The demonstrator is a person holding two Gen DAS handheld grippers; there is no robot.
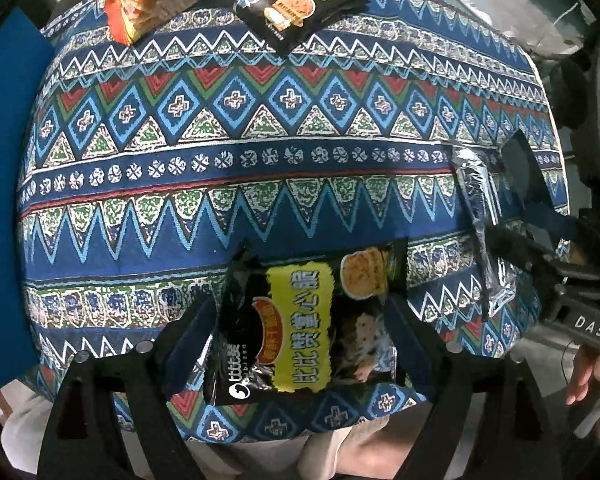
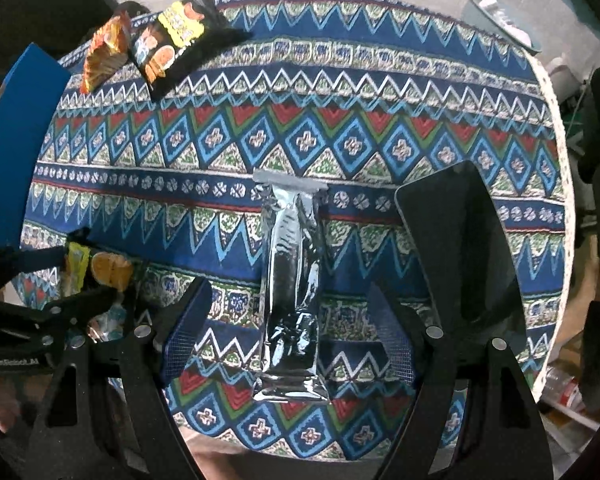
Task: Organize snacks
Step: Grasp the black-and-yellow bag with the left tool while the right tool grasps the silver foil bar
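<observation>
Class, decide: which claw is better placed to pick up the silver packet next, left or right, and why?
Right. The right claw stands open astride the silver packet, fingers either side. The left claw is open around the black snack bag.

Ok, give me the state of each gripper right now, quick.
Left gripper: open, astride the black snack packet, not visibly clamping it.
Right gripper: open, astride the silver foil packet, clear of it.

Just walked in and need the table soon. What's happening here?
A person is sorting snacks on the patterned tablecloth with two handheld grippers. The left gripper straddles a black snack packet; the right gripper straddles a silver packet. Both look open, neither packet lifted. Two more packets lie at the far edge.
</observation>
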